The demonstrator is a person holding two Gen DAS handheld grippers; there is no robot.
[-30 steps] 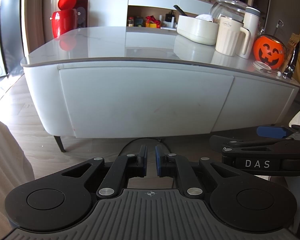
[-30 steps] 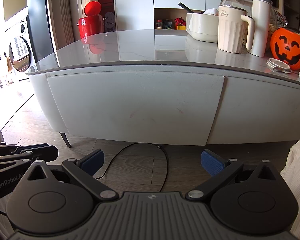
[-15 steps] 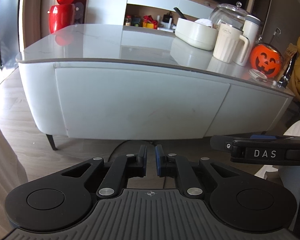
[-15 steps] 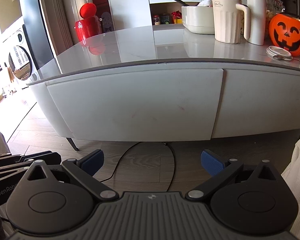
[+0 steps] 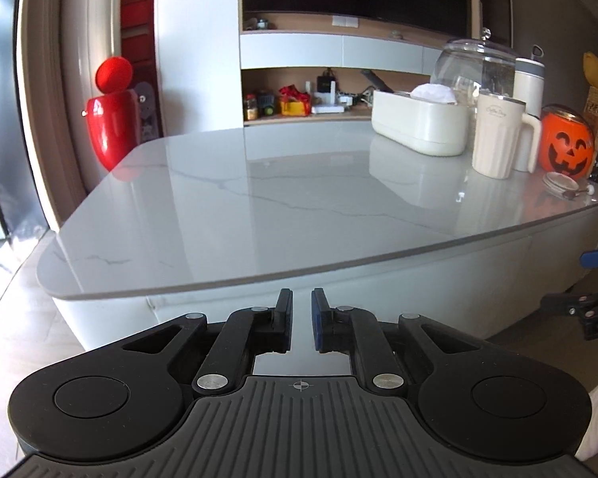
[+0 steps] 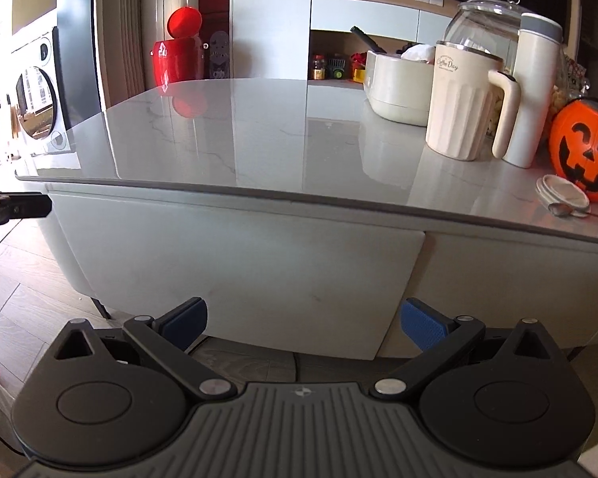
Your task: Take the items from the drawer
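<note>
The left hand-held gripper [image 5: 302, 320] has its two fingers drawn almost together, only a narrow slit left between the blue pads, and nothing sits in that slit. It hangs at the near edge of the table [image 5: 259, 215], with its fingertips level with the grey rim of the top. The right hand-held gripper [image 6: 302, 320] is spread wide, its blue pads [image 6: 422, 323] far apart and empty. It is held lower, in front of the table's white side and apart from it.

Straight ahead of the right hand-held gripper is the drawer [image 6: 239, 271], a broad white front panel under the table top, fully closed. A thin vertical gap separates it from a second panel [image 6: 518, 279] to its right. What the drawer holds cannot be seen.

The marble-patterned top is bare over its near and left parts. Along its far right side stand a cream oblong container [image 5: 418, 127], a ribbed cream mug [image 6: 464, 107] marked "Coffee Day", a tall white flask [image 6: 532, 91] touching or just behind the mug's handle, a glass jar [image 5: 474, 65] with a lid, and an orange pumpkin bucket [image 6: 586, 151]. A small round lid [image 6: 562, 195] and a spoon [image 6: 574, 212] lie just in front of the bucket. A red bin [image 5: 109, 127] stands beyond the table's far left corner.
</note>
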